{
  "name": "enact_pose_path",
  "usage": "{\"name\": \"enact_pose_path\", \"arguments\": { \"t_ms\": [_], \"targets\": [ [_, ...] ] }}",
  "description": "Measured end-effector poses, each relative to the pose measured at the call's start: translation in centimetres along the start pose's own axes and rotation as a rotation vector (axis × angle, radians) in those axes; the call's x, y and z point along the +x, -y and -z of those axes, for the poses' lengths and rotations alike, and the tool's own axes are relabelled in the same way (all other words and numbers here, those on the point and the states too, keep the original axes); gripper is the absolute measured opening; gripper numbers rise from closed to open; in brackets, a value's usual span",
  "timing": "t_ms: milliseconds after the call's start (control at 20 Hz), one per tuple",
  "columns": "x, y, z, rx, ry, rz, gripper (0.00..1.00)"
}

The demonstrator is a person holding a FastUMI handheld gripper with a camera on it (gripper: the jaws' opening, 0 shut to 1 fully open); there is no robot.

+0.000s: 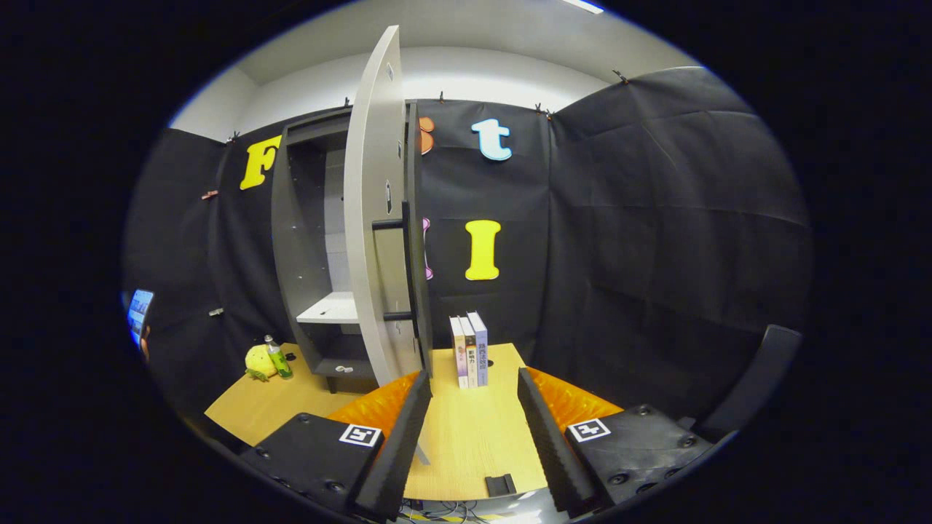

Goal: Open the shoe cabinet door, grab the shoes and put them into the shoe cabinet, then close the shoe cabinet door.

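Note:
The grey shoe cabinet (309,240) stands at the back left of the wooden table (473,437). Its pale door (375,211) is swung open, edge-on toward me, with a long black bar handle (411,269) on its right face. Inside the cabinet a white shelf (331,309) shows, bare. My gripper (473,397) is open, fingers wide apart and empty, just in front of the door's lower edge. The left finger (404,429) sits right below the door's bottom corner; I cannot tell whether it touches.
Three upright books (470,349) stand on the table just beyond the fingers. A yellow-green plush toy (258,362) and a small green bottle (277,356) sit left of the cabinet. A small black block (500,484) lies at the table's near edge. A dark chair back (757,378) rises at the right.

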State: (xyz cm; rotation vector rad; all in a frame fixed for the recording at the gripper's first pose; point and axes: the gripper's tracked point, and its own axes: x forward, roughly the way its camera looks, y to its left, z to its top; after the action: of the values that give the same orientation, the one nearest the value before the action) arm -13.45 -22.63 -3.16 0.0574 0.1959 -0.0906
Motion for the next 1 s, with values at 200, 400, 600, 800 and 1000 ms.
{"name": "enact_pose_path", "arguments": {
  "t_ms": [200, 400, 600, 800, 1000],
  "targets": [
    [-2.4, -3.2, 3.8, -0.015, -0.033, 0.068, 0.98],
    [-2.5, -9.0, 8.4, -0.059, -0.102, 0.051, 0.97],
    [-1.6, -15.3, 11.5, -0.088, -0.118, 0.009, 0.97],
    [1.7, -21.3, 14.7, -0.086, -0.157, -0.032, 0.97],
    [5.0, -26.2, 20.0, -0.117, -0.269, -0.095, 0.98]
  ]
}}
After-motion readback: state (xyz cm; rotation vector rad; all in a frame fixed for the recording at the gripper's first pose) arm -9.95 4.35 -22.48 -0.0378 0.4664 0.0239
